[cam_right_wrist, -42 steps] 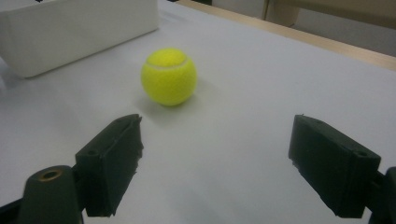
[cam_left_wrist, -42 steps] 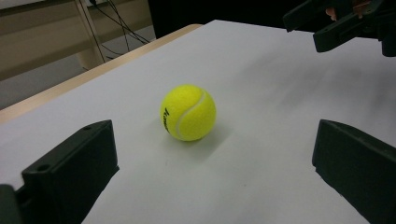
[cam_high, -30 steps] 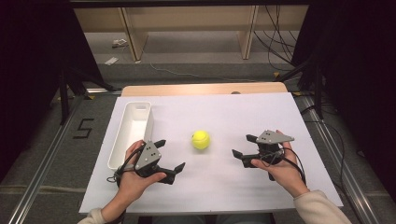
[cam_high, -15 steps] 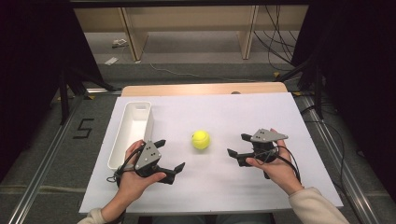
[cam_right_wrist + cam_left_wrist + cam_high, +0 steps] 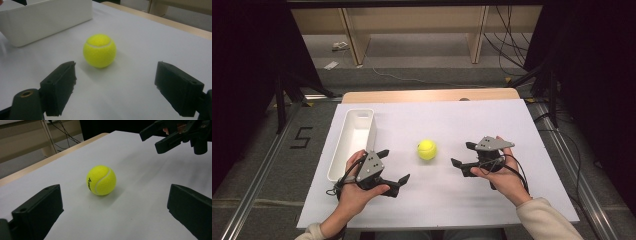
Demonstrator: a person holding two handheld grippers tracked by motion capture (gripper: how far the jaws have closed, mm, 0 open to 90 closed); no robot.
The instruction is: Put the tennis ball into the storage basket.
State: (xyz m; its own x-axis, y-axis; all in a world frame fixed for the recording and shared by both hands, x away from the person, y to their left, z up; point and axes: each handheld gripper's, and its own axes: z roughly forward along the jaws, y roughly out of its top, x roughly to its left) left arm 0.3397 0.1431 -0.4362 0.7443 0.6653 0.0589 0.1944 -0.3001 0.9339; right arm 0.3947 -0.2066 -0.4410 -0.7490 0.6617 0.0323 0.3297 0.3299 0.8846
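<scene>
A yellow tennis ball rests on the white table top between my two grippers. My left gripper is open, low at the front left, its jaws pointing toward the ball. My right gripper is open too, just right of the ball, which sits a short way ahead of its jaws. Neither gripper touches the ball. A long white tray lies along the left side, empty as far as I can see.
The left gripper view catches the right gripper at the top right. The tray's white wall stands behind the ball in the right gripper view. Wooden shelving legs and cables lie on the floor beyond the table's far edge.
My right gripper has slid a little left, toward the ball. The left gripper and the ball have stayed put.
</scene>
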